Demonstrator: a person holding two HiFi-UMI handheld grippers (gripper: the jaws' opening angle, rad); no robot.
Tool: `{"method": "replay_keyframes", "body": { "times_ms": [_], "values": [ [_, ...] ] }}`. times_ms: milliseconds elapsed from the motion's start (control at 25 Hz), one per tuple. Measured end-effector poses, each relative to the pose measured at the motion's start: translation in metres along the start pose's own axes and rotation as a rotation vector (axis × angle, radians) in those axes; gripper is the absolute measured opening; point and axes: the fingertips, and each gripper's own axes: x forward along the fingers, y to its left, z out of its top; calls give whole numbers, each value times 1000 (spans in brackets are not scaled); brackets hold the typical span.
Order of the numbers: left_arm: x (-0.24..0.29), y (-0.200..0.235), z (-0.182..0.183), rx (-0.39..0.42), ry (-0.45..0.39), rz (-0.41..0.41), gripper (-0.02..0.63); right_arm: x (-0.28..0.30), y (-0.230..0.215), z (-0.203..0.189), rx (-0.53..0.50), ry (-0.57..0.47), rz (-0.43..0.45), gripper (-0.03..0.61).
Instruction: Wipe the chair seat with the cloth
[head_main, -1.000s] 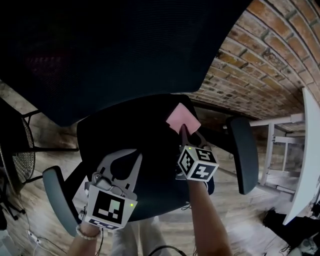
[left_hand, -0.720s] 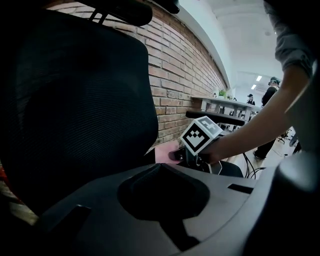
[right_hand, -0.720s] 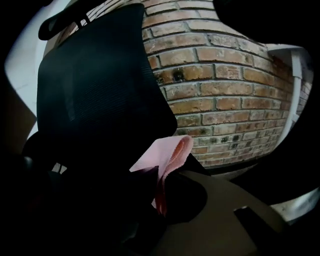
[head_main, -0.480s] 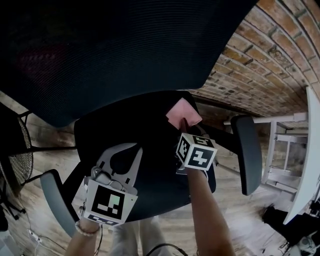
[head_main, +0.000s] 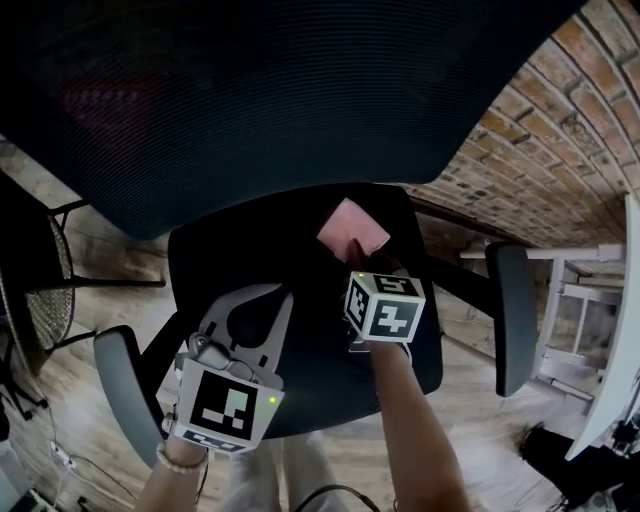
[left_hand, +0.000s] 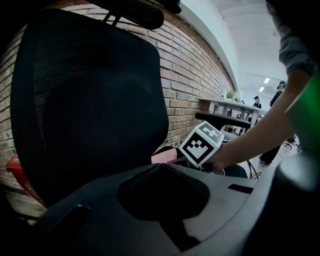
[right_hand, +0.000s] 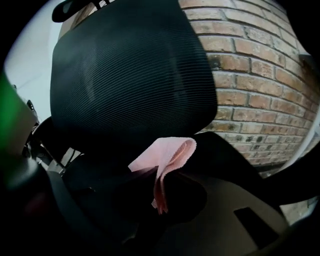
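The black chair seat (head_main: 300, 270) lies below me, under the big mesh backrest (head_main: 270, 90). A pink cloth (head_main: 352, 228) rests on the seat's rear right part. My right gripper (head_main: 358, 252) is shut on the cloth, its marker cube just behind the jaws. In the right gripper view the cloth (right_hand: 167, 152) folds over and hangs between the jaws of the right gripper (right_hand: 159, 187). My left gripper (head_main: 272, 297) hovers over the seat's front left, shut and empty. In the left gripper view the left gripper (left_hand: 158, 165) has its tips together, and the pink cloth (left_hand: 162, 156) peeks out beyond them.
Grey armrests stand at the left (head_main: 120, 385) and the right (head_main: 512, 315) of the seat. A brick wall (head_main: 540, 150) runs behind the chair. A white desk (head_main: 610, 340) is at the far right. A wire basket (head_main: 40, 290) sits at the left on the wooden floor.
My right gripper has dragged the cloth leftward from the seat's rear right edge, further in over the seat. The left gripper has barely moved.
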Motion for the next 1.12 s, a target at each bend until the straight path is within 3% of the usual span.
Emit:
{"method": "replay_keyframes", "body": {
  "times_ms": [440,640,840,1120],
  "values": [
    [-35,4,4,-32,-13,43,18,11,129,-29,-94,57,267,51],
    [-50,7,2,-42,-7,70,18,6,177,-42,-87,78,372,51],
    [-57,12,3,-65,-24,91,18,5,182,-46,-64,79,365,51],
    [-50,6,4,-68,-19,89,18,-1,131,-43,-33,64,267,51]
  ]
}}
